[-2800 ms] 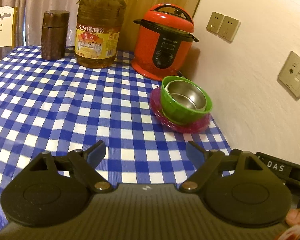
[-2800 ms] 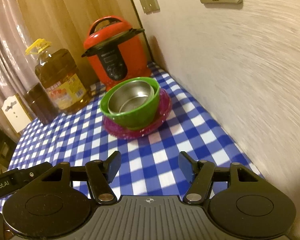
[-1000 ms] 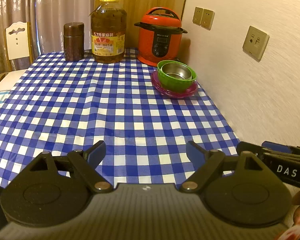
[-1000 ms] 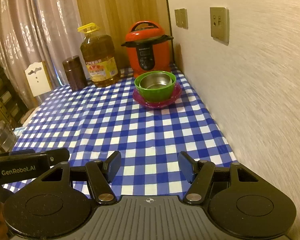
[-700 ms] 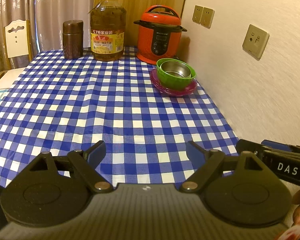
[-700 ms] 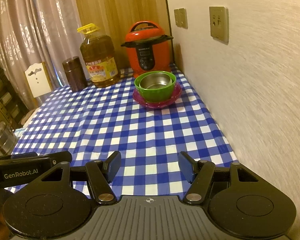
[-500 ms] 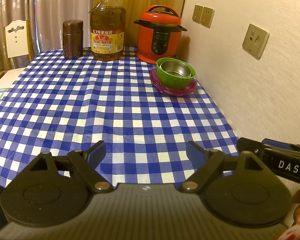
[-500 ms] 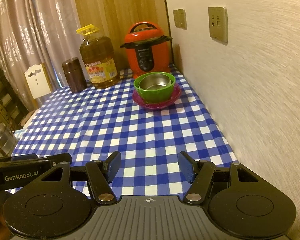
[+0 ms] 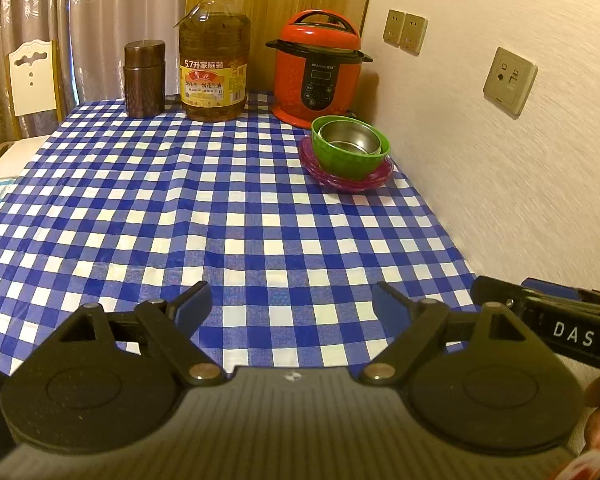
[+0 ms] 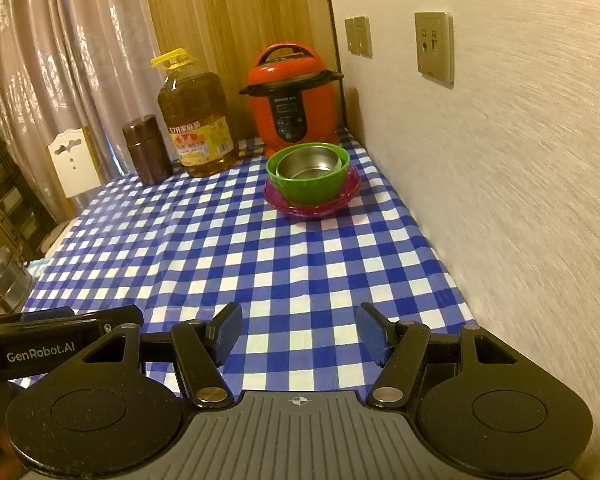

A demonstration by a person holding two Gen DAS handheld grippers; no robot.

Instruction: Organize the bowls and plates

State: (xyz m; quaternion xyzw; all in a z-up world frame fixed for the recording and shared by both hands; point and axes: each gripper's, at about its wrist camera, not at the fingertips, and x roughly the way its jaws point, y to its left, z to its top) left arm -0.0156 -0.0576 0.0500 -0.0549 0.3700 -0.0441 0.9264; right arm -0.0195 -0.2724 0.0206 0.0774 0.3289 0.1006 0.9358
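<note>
A steel bowl (image 9: pixel 350 138) sits inside a green bowl (image 9: pixel 346 162), which stands on a magenta plate (image 9: pixel 328 174) at the far right of the checked table, beside the wall. The same stack shows in the right wrist view: steel bowl (image 10: pixel 310 166), green bowl (image 10: pixel 312 190), plate (image 10: pixel 312 210). My left gripper (image 9: pixel 290 306) is open and empty, above the table's near edge, far from the stack. My right gripper (image 10: pixel 300 334) is open and empty, also at the near edge.
A red pressure cooker (image 9: pixel 318 68), a large oil bottle (image 9: pixel 214 64) and a brown canister (image 9: pixel 144 80) stand along the table's back edge. The wall (image 9: pixel 520 180) runs along the right side. A white chair (image 9: pixel 32 76) is at the far left.
Both grippers have pulled back from the stacked bowls to the table's near edge and stayed open. In the last second they have barely moved.
</note>
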